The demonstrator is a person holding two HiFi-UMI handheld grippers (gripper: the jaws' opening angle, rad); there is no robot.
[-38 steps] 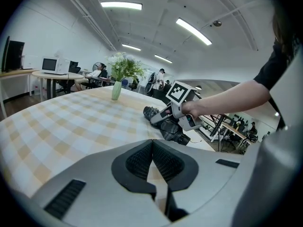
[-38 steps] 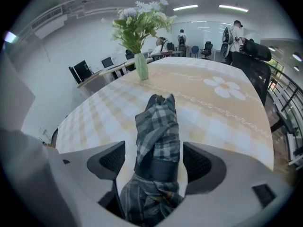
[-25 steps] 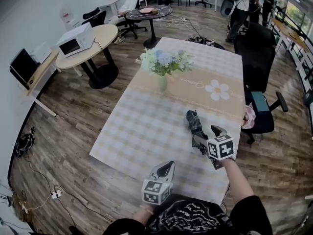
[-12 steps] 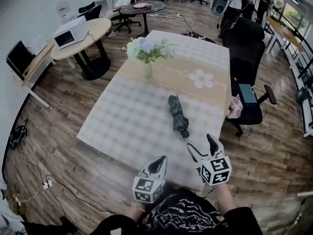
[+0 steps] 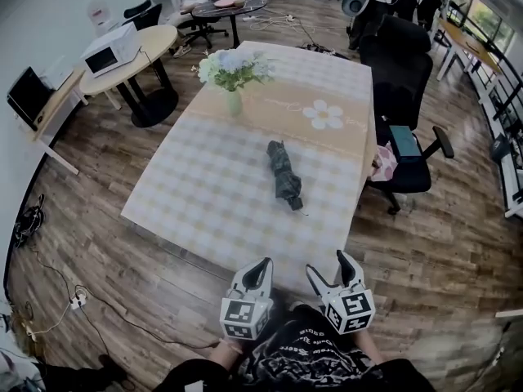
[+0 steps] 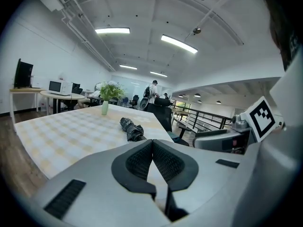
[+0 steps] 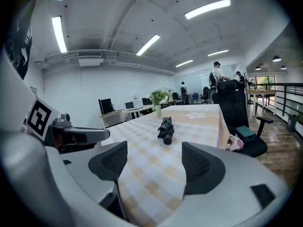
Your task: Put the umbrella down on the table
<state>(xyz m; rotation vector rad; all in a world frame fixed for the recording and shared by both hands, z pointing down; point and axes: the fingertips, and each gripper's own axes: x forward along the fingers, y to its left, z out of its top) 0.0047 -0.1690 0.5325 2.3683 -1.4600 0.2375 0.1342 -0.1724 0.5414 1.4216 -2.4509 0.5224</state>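
Umbrella (image 5: pixel 283 175) folded, lying on checked worktop (image 5: pixel 204 202), left claw (image 5: pixel 262 265) clenched empty, right claw (image 5: pixel 328 263) wide, closing on nothing

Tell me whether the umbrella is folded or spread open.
Folded. The umbrella lies flat on the table as a short dark bundle, with its cloth gathered in close rather than spread out.

Checked table (image 5: pixel 204 202): one. Folded umbrella (image 5: pixel 284 175): one. Vase of flowers (image 5: pixel 231 73): one. Grippers: two, the left gripper (image 5: pixel 261 266) and the right gripper (image 5: pixel 327 264). Round tables: two, a pale round table (image 5: pixel 159 43) and a dark round table (image 5: pixel 214 8). Microwave (image 5: pixel 110 49): one.
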